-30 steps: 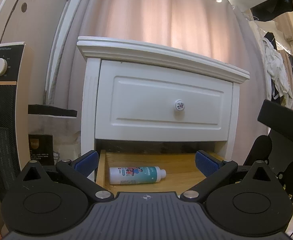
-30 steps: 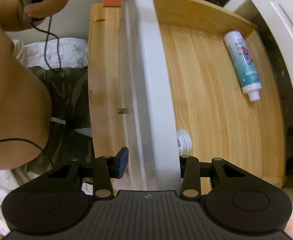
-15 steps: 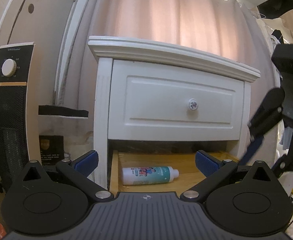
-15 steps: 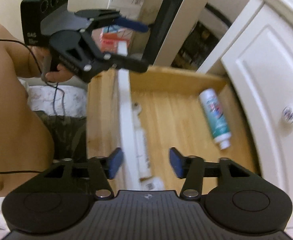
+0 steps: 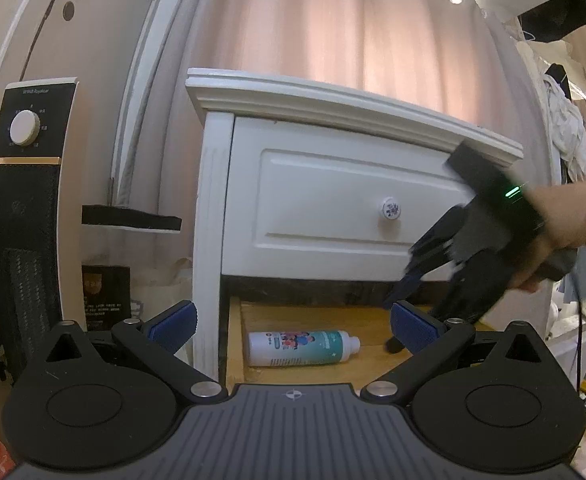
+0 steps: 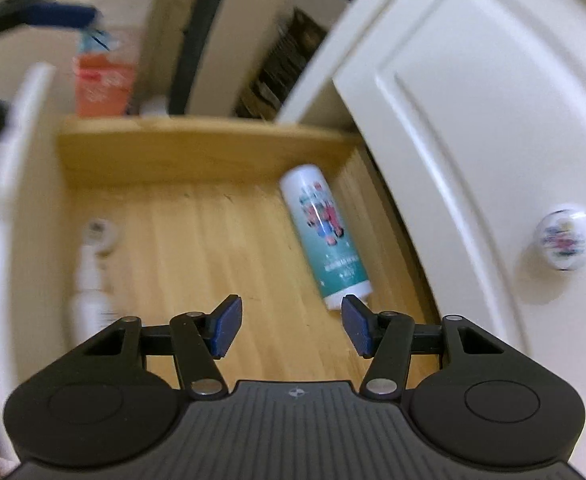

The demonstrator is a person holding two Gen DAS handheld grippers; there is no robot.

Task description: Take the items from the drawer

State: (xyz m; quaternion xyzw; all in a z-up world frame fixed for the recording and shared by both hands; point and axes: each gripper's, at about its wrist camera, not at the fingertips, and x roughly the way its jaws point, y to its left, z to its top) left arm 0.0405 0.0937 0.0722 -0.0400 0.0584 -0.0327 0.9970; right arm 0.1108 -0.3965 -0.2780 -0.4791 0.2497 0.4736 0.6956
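A white nightstand [image 5: 333, 128] stands before pink curtains [image 5: 333, 32], its lower drawer [image 6: 197, 148] pulled out. I see the teal-and-white bottle [image 6: 325, 236] lying on the drawer's wooden floor, far right. My right gripper [image 6: 291, 330] hangs above the drawer, fingers wide and empty. My left gripper [image 5: 291, 326] is likewise spread wide, empty.

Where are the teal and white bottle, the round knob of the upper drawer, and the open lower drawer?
teal and white bottle [image 6: 325, 236], right wrist view, printed label.
round knob [image 6: 565, 237], right wrist view, painted face.
lower drawer [image 6: 209, 148], right wrist view, wooden side wall.
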